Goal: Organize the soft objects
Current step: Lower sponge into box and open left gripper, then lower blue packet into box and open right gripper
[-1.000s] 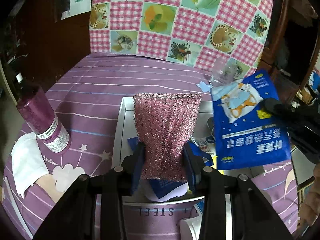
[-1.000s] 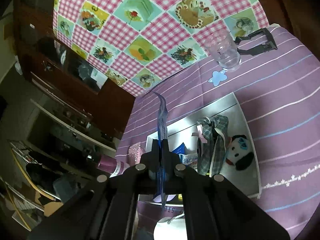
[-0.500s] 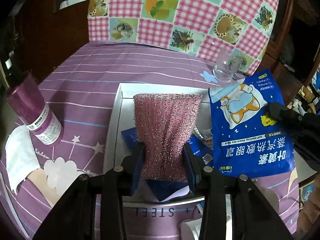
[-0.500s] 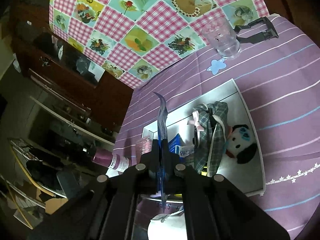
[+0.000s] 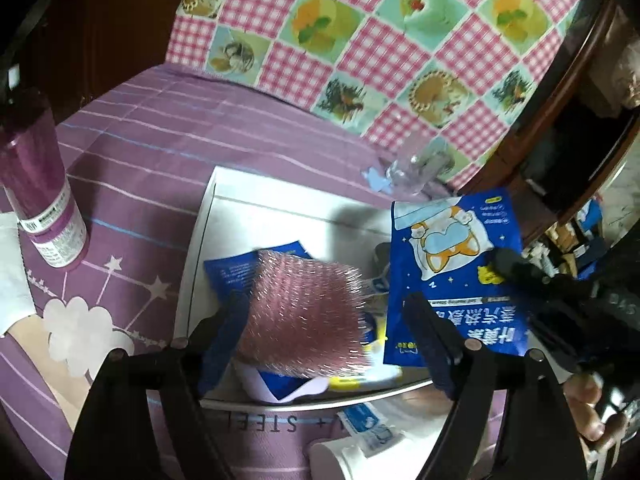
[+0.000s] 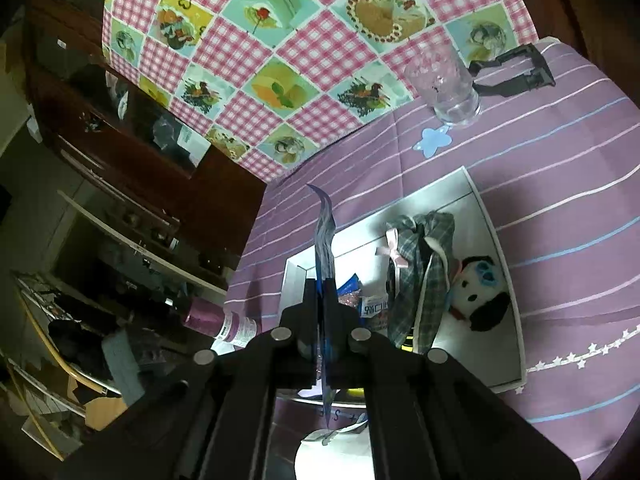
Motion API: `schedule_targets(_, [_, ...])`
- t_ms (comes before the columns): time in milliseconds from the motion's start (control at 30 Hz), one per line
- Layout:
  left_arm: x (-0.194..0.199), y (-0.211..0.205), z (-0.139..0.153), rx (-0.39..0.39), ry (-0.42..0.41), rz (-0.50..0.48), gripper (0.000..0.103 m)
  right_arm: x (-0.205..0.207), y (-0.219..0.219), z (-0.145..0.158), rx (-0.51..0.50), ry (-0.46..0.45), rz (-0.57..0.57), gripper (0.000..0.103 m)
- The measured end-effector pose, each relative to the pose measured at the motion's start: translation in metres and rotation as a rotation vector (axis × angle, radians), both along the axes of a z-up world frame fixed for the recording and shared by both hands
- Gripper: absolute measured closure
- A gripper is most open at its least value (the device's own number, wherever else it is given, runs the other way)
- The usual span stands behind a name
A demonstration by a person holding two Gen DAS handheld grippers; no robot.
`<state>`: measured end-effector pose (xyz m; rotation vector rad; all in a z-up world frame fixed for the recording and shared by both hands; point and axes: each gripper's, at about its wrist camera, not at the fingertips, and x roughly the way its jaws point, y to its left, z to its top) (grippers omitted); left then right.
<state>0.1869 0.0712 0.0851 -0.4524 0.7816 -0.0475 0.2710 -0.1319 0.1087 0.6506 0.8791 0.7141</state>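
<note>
Left hand-held gripper (image 5: 320,320) of mine hangs over the near end of the white tray (image 5: 208,216), and its jaws are opening: the pink glittery scouring sponge (image 5: 304,316) sits blurred between them, close to the left finger and clear of the right one, so nothing presses on it now. Under the sponge lie blue sachets (image 5: 236,272) on the tray floor.

My right hand-held gripper (image 6: 323,320) is pressed together on a blue eye-mask packet (image 5: 452,280), which stands edge-on between its fingers in the right wrist view and shows its cartoon dog face in the left wrist view, raised above the right part of the tray. In the tray's far compartment rest a plaid cloth piece with a pink bow (image 6: 424,264) and, just beside it, a black-and-white plush toy (image 6: 480,296).

The tray sits on a purple striped tablecloth (image 5: 160,140). A purple bottle (image 5: 40,192) stands to the tray's left, and a clear glass (image 6: 444,84) stands beyond it, near the checked cloth.
</note>
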Motion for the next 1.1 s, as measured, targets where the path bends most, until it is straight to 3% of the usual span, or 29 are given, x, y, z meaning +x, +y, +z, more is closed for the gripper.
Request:
schedule_targets(167, [-0.011,-0.001,0.021,0.025,-0.046,0.000,0.022,-0.004,-0.011,0.012,0.035,-0.036,-0.017,0.100])
schedule_targets(333, [-0.015,0.003,0.028,0.121,-0.071,0.037,0.022,-0.008,-0.011,0.016,0.056,-0.049,-0.006,0.100])
schedule_targets(567, [-0.019,0.022,0.031,0.134,-0.070,0.083,0.022,-0.007,-0.005,0.009,0.217,-0.054,0.058,0.100])
schedule_targets(733, [-0.014,0.030,0.025,0.161,0.017,0.141,0.022,0.002,0.013,-0.015,0.265,0.018,0.093,0.100])
schedule_targets(1000, [-0.016,0.032,0.017,0.108,-0.041,0.099,0.022,0.008,0.041,-0.043,0.133,0.096,0.097,0.100])
schedule_targets(1100, [-0.013,0.033,0.013,0.079,-0.025,0.095,0.022,0.007,0.049,-0.046,0.062,0.101,0.111,0.100])
